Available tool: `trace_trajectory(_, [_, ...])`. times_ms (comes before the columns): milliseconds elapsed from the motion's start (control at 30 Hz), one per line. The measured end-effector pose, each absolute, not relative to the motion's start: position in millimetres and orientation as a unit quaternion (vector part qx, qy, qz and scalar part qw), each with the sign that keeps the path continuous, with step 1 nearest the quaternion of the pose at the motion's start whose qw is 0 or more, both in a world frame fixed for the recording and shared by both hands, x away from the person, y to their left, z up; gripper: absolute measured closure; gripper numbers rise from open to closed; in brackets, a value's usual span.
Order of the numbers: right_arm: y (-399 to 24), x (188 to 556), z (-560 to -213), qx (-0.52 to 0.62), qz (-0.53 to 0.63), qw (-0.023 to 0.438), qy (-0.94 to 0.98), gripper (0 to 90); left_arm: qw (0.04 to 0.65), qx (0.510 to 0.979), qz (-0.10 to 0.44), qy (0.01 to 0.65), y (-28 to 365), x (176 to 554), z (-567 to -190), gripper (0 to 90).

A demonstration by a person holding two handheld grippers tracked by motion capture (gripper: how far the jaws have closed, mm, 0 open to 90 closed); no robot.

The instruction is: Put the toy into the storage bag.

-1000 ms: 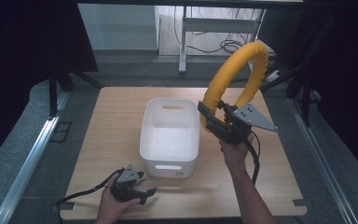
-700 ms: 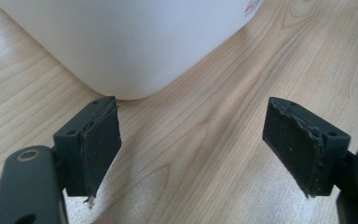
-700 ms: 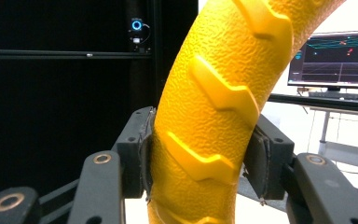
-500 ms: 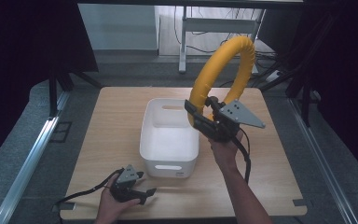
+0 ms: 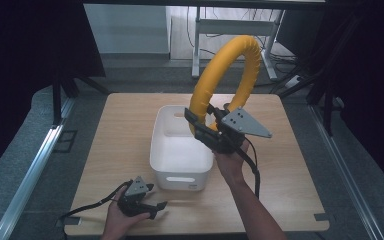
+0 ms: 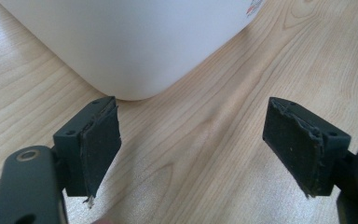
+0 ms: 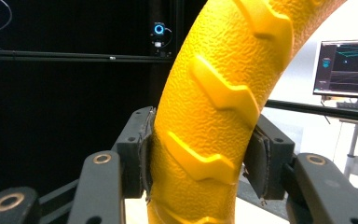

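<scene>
Yellow ring (image 5: 219, 75), textured with raised zigzag ridges, stands upright in my right tongs (image 5: 200, 126), clenched on its lower arc; in the right gripper view both pads (image 7: 145, 154) press its sides. I hold it in the air above the right edge of the white bin (image 5: 180, 172) on the wooden bench (image 5: 290, 175). My left tongs (image 5: 152, 205) rest released on the bench just beside the bin's near corner, nothing between them

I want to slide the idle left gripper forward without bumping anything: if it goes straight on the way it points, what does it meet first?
Probably the white bin. The left gripper, jaws open and empty, points over bare table at the bin's rounded lower corner just ahead, though how near is unclear.
</scene>
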State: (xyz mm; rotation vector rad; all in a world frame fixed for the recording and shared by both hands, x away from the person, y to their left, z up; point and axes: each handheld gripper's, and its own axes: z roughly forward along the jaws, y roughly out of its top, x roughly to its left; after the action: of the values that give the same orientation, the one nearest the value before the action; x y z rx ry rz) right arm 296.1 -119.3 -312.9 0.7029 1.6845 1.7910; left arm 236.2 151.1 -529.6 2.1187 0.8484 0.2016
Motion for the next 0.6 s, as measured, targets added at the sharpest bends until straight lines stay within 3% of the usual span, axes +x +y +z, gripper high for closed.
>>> trace_trajectory(600, [-95.2,296.4,-314.4,0.252,0.675,0.274,0.637,48.0,0.415,0.841,0.082,0.338,152.2,235.9,-528.3,19.0])
